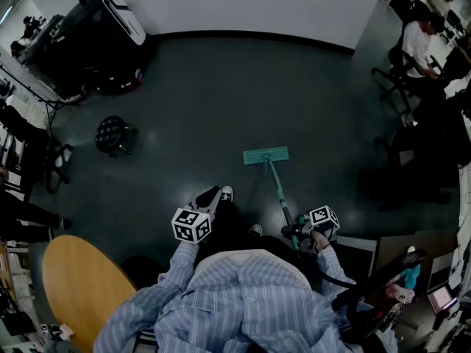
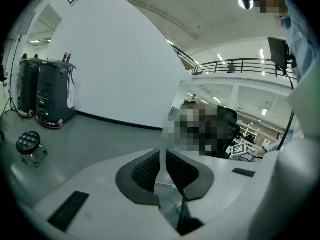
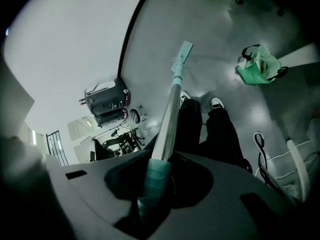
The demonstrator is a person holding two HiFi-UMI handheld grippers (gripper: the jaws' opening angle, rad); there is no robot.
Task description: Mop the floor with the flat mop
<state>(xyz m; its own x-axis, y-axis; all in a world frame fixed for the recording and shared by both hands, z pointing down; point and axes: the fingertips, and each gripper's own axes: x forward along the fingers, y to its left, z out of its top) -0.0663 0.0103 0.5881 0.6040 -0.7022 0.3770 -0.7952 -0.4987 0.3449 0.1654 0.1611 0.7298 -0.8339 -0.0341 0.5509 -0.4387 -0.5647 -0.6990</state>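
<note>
Right gripper view: flat mop (image 3: 167, 119) handle clamped between right gripper (image 3: 154, 178) jaws.

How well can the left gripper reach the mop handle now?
Probably well: the left gripper hangs empty beside the mop handle, with only bare floor between them; its closed jaws would need opening.

We see the flat mop (image 1: 266, 155) at centre frame with a teal head, a silvery handle and a teal grip. The floor (image 1: 221, 87) is dark grey. At the bottom, our shirt (image 1: 235, 300) is blue-and-white striped, and the lower-left table (image 1: 73, 285) is yellow-brown.
</note>
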